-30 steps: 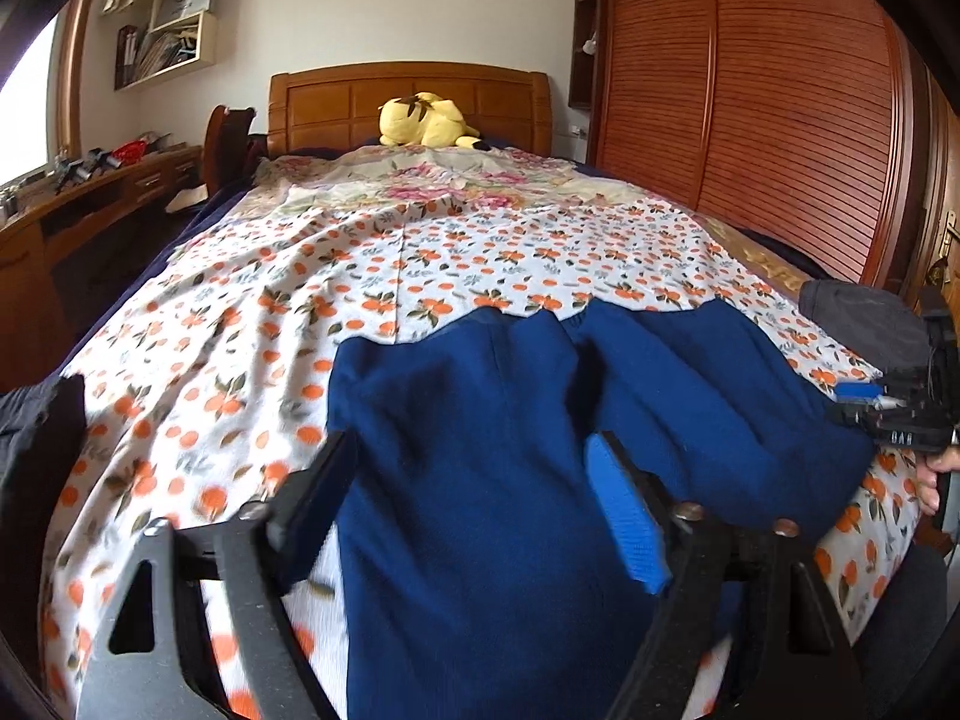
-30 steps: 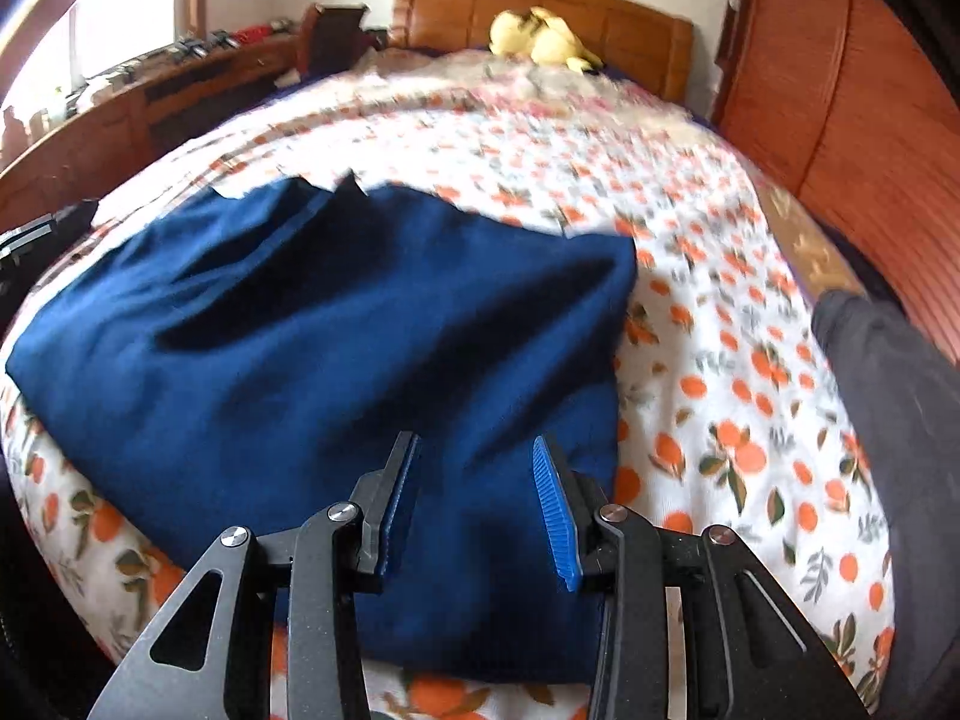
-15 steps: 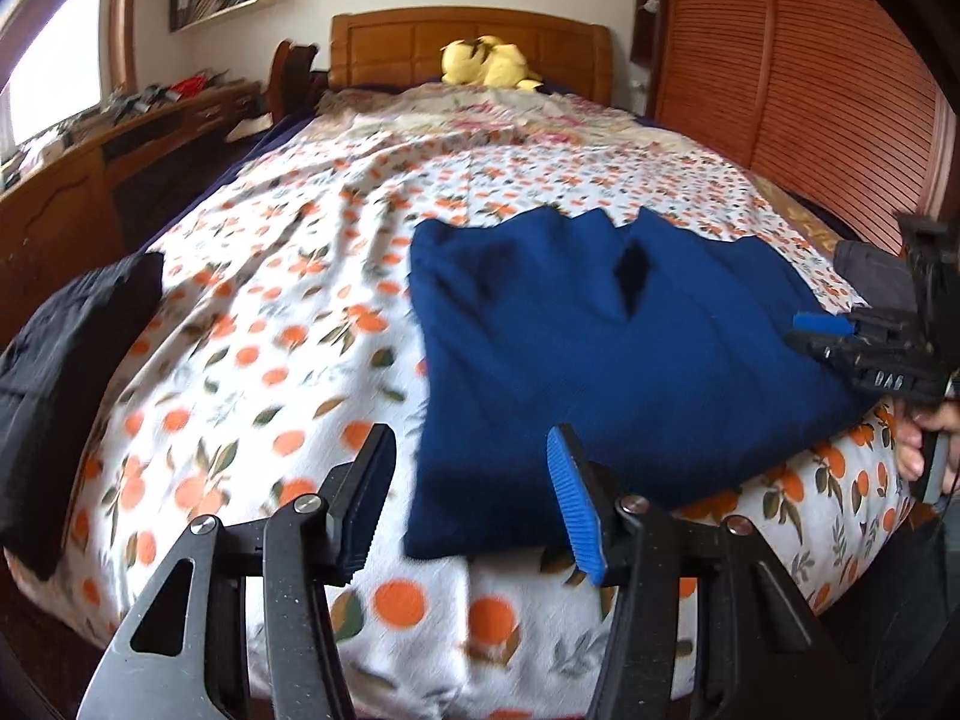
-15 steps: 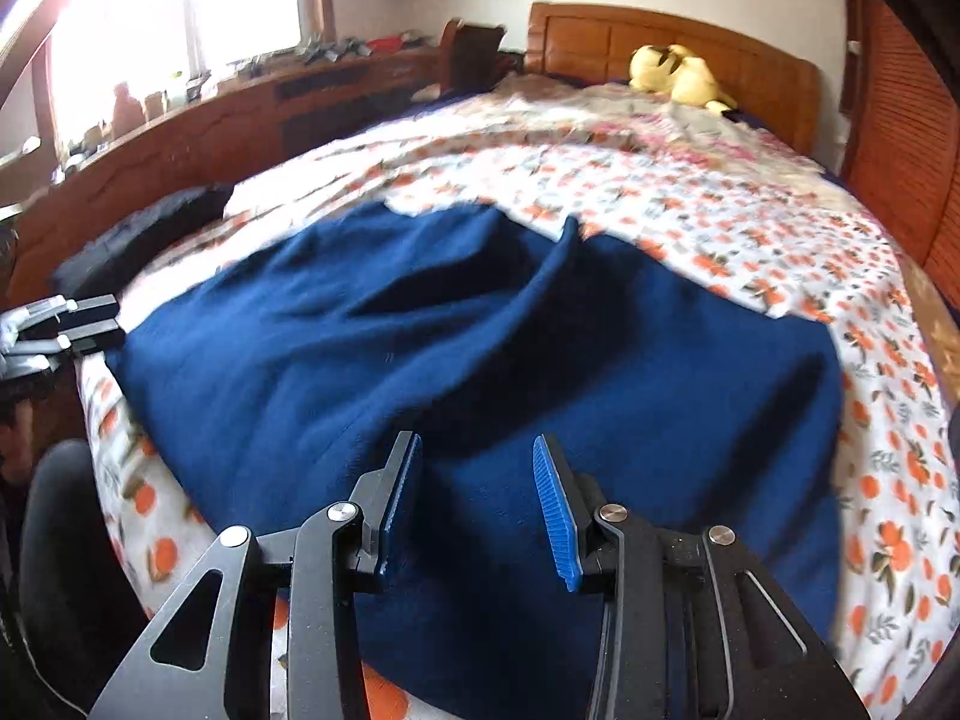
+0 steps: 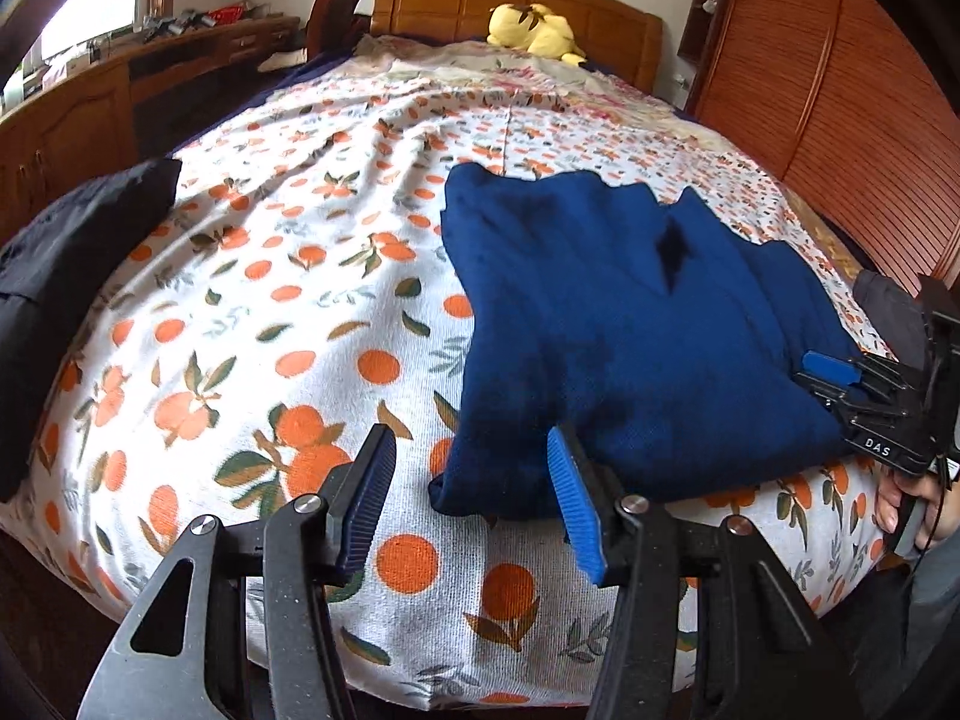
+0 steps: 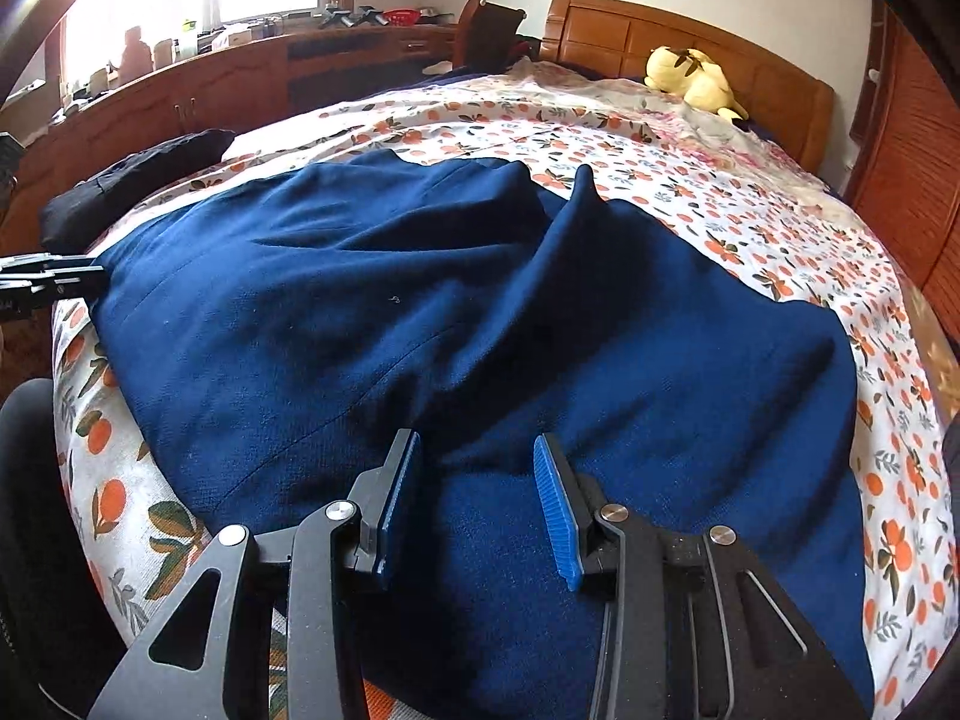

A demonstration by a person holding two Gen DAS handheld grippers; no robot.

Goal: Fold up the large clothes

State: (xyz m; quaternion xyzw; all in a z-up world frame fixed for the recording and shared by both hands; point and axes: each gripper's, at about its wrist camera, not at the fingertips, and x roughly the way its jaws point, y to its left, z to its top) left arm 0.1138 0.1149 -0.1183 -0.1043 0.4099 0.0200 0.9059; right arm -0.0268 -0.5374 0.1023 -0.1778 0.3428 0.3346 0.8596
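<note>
A large navy blue garment (image 5: 630, 330) lies folded on the orange-print bed sheet (image 5: 270, 312), near the foot of the bed; it fills the right wrist view (image 6: 450, 330). My left gripper (image 5: 471, 501) is open and empty, hovering at the garment's near left corner. My right gripper (image 6: 474, 498) is open and empty, low over the garment's near edge; it also shows in the left wrist view (image 5: 840, 378) at the garment's right side. The left gripper shows at the left edge of the right wrist view (image 6: 54, 285).
A black folded garment (image 5: 66, 276) lies at the bed's left edge. A dark grey garment (image 5: 888, 306) lies at the right edge. A yellow plush toy (image 5: 534, 30) sits by the wooden headboard. A wooden desk (image 5: 120, 96) runs along the left, a wooden wardrobe (image 5: 840, 90) along the right.
Both grippers have pulled back toward the foot of the bed and let the garment lie. The left gripper has shifted left, off the garment to its near left corner.
</note>
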